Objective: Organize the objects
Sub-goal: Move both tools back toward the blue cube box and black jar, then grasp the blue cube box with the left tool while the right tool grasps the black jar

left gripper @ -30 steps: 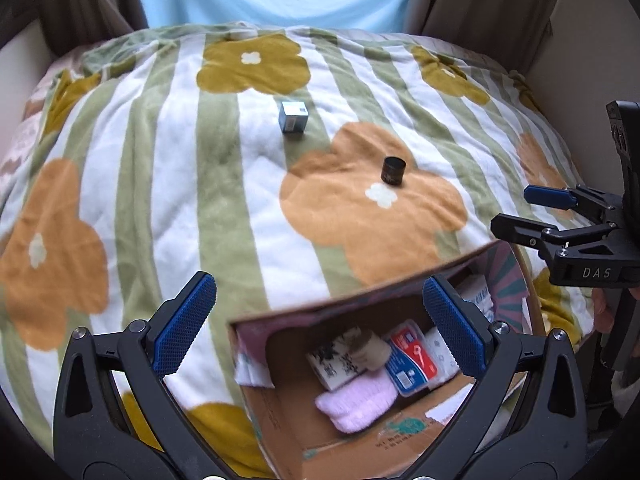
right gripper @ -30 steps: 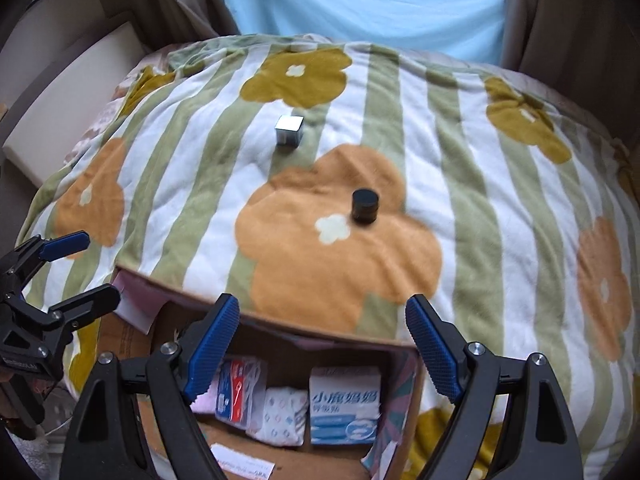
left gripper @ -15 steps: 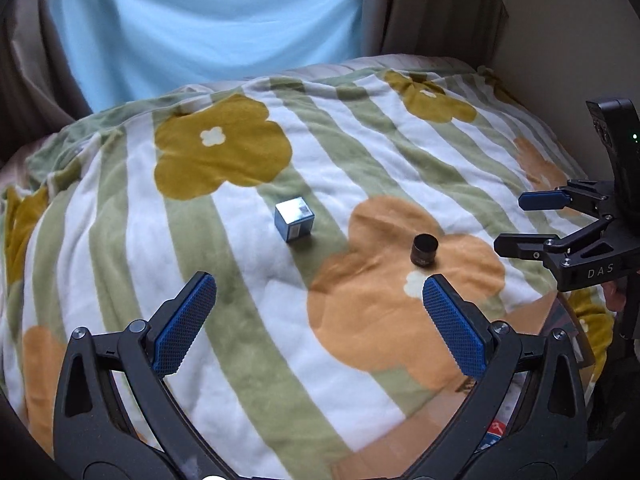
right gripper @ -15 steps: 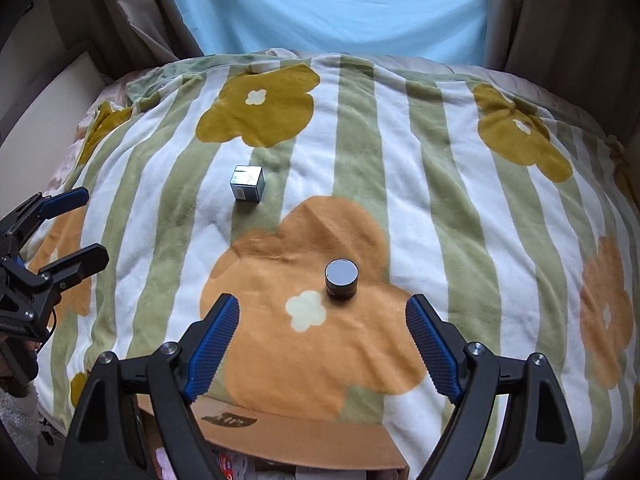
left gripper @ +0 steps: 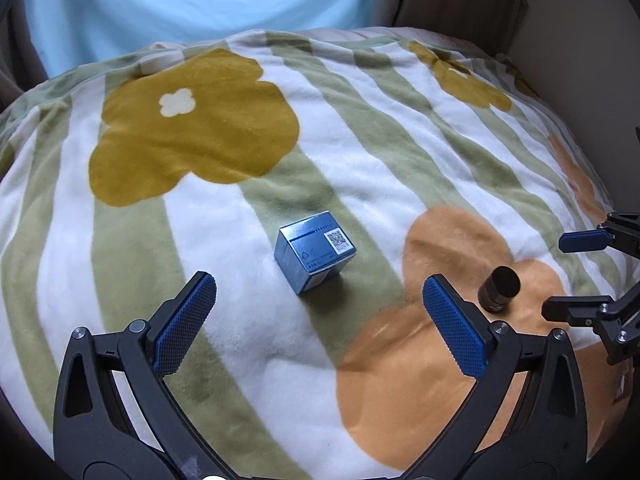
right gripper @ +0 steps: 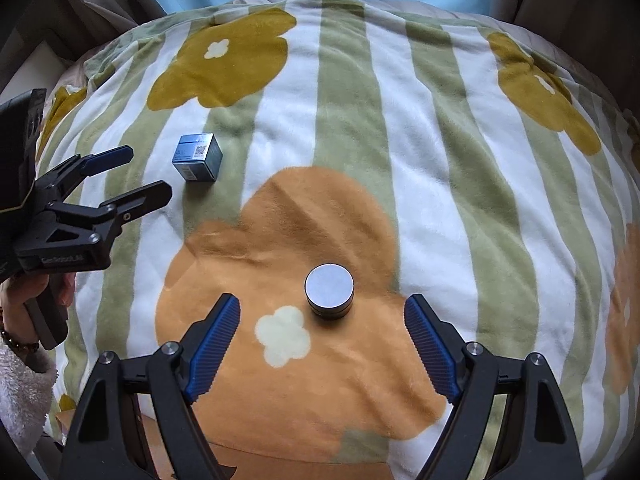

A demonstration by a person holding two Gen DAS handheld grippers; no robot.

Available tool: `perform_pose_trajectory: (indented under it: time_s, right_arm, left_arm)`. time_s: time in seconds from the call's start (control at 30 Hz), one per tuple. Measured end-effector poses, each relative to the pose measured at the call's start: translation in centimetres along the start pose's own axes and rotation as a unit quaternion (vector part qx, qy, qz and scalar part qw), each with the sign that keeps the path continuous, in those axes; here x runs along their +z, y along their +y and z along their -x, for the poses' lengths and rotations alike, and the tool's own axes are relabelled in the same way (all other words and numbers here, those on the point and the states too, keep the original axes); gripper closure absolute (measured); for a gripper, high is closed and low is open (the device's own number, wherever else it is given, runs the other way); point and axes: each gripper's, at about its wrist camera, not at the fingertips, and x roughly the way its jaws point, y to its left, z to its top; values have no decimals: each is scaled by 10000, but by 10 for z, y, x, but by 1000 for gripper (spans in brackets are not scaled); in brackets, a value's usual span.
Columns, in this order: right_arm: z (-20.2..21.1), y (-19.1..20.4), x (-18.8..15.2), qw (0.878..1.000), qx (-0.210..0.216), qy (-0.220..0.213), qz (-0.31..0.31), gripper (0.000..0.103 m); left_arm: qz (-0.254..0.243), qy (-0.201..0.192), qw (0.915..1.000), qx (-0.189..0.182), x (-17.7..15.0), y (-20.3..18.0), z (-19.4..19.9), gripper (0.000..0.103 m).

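A small blue cube box (left gripper: 314, 256) with a QR label sits on the flowered blanket (left gripper: 224, 208). My left gripper (left gripper: 316, 312) is open just short of it, jaws wide either side. A short black cylinder jar (right gripper: 329, 292) with a grey lid stands on an orange flower. My right gripper (right gripper: 322, 336) is open just before it, empty. The box also shows in the right wrist view (right gripper: 197, 157), with the left gripper (right gripper: 140, 174) beside it. The jar (left gripper: 500, 289) and the right gripper (left gripper: 560, 276) show at the right of the left wrist view.
The striped blanket (right gripper: 440, 160) covers a rounded bed surface. A light blue curtain (left gripper: 192, 4) hangs behind. A cardboard box edge (right gripper: 280, 466) lies at the near bottom. Walls close in on both sides.
Both grippers moved forward and down over the blanket. The cube box now lies between the left jaws' line, the jar close before the right jaws. The cardboard box dropped out of view.
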Motion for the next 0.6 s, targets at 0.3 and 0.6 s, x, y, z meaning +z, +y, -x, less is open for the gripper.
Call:
perform_pose_trajectory:
  time_s: [0.3, 0.6]
  right_arm:
    - [-40, -5, 7, 9990, -32, 440, 11, 32]
    - [-58, -6, 10, 9977, -49, 679, -26, 47]
  left_arm:
    - [-351, -190, 9987, 327, 5, -5, -30, 6]
    - [-383, -162, 9987, 308, 9, -4, -42, 29]
